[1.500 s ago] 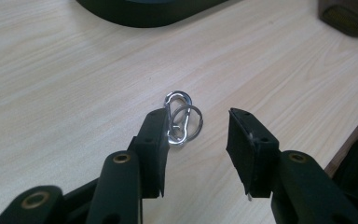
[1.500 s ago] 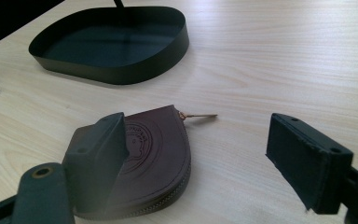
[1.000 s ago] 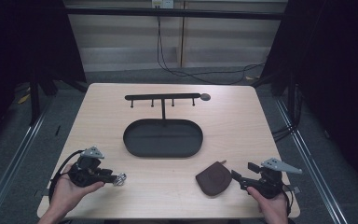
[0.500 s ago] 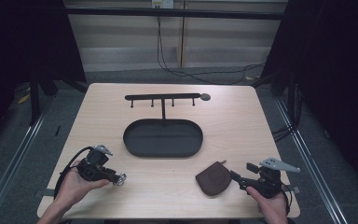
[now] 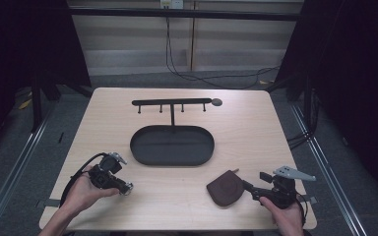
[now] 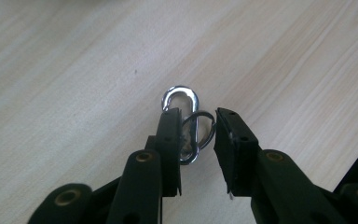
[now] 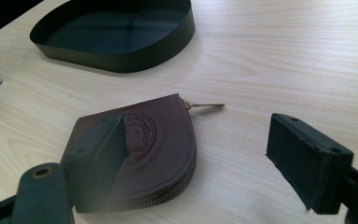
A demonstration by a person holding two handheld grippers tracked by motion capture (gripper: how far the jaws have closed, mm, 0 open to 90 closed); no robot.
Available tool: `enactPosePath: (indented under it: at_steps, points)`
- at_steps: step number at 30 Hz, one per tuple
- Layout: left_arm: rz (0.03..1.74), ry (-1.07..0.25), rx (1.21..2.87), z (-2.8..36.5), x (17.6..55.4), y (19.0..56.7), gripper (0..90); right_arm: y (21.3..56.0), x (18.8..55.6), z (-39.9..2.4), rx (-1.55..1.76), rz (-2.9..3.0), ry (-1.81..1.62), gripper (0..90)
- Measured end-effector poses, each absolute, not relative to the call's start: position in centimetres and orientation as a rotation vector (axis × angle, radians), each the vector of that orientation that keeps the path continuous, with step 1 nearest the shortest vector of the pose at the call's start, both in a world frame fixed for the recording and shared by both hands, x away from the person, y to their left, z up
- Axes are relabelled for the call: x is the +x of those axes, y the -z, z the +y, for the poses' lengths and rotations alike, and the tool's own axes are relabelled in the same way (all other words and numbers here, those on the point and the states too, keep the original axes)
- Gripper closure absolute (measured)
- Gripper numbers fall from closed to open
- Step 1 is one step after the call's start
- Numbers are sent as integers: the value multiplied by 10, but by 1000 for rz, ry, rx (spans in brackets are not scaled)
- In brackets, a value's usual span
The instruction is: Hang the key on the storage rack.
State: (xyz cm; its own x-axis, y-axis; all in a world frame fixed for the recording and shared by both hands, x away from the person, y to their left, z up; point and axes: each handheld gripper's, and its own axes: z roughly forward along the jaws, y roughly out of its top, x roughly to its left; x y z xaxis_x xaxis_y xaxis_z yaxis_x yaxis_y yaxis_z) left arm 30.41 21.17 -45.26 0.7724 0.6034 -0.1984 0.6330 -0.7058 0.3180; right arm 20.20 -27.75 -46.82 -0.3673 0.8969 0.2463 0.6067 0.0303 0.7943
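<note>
**Two claws low over a carabiner and a pouch**

We see the left claw (image 5: 126,187) at about 8 o'clock on the counter (image 5: 256,132), held low in the person's left hand (image 5: 81,194) and tipped down toward the wood. Its jaws have just been closing and now flank a silver carabiner (image 6: 182,122) lying flat with its key ring (image 6: 204,128); one jaw is against the clip, the other stands just clear, so the claw is released.

At 5 o'clock the right claw (image 5: 248,186) lies nearly level in the right hand (image 5: 286,216), jaws spread wide and released. One jaw hangs over the brown leather pouch (image 7: 163,140), the other stands well apart over bare wood. The pouch's zip pull (image 7: 205,105) points toward the tray.

The black oval tray (image 5: 171,146) sits at centre, with a hook rack (image 5: 172,103) rising behind it at 12 o'clock. Open wood lies between the two hands, and both work near the counter's front edge.
</note>
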Motion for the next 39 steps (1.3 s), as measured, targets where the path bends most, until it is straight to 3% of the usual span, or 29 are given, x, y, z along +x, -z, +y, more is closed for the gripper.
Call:
enactPosePath:
  at_steps: [12, 23, 39]
  points:
    - [912, 144, 2668, 205, 309, 457, 783, 469, 203, -278, 1535, 1996, -1262, 198]
    - [888, 141, 2709, 198, 309, 456, 900, 470, 204, -278, 1556, 1999, -1253, 198]
    - [857, 142, 2693, 197, 311, 443, 899, 470, 205, -279, 1572, 1990, -1243, 198]
